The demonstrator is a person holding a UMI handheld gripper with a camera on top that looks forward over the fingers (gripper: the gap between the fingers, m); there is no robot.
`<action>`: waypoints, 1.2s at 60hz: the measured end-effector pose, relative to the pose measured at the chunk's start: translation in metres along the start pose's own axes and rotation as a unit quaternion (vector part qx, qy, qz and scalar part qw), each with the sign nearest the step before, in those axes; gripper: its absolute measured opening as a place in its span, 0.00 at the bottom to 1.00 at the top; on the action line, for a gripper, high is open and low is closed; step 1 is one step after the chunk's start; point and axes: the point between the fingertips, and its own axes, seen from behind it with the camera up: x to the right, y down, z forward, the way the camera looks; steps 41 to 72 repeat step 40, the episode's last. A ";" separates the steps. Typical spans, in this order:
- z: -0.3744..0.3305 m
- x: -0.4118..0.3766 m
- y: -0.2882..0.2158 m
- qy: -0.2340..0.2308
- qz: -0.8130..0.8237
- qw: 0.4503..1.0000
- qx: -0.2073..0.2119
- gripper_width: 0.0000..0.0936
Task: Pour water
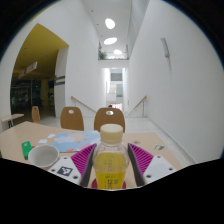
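A clear plastic bottle (111,160) with a pale yellow cap and yellow liquid stands upright between my fingers. Its sides touch both pink pads (83,158), and my gripper (111,168) is shut on it. The bottle's base is hidden below the fingers. A white cup (42,155) sits on the light wooden table (165,142), to the left of the left finger and slightly ahead of it.
A small green object (27,150) lies left of the cup, and a light blue item (66,143) lies just behind it. Two wooden chairs (72,118) stand at the table's far side. Beyond them is a white hallway with a staircase.
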 end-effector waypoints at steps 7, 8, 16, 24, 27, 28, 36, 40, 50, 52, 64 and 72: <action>-0.065 0.029 0.004 -0.019 0.011 0.999 -0.027 0.91; -0.060 0.019 0.013 -0.020 0.012 0.999 -0.027 0.92; -0.148 0.041 0.032 -0.034 0.005 0.998 -0.043 0.91; -0.235 0.046 0.057 -0.076 0.040 0.995 -0.048 0.92; -0.271 0.052 0.068 -0.093 0.053 0.993 -0.056 0.92; -0.282 0.054 0.072 -0.098 0.058 0.992 -0.058 0.92; -0.348 0.071 0.101 -0.135 0.095 0.984 -0.065 0.92; -0.368 0.089 0.112 -0.151 0.103 0.981 -0.064 0.92; -0.368 0.089 0.112 -0.151 0.103 0.981 -0.064 0.92; -0.368 0.089 0.112 -0.151 0.103 0.981 -0.064 0.92; -0.368 0.089 0.112 -0.151 0.103 0.981 -0.064 0.92; -0.368 0.089 0.112 -0.151 0.103 0.981 -0.064 0.92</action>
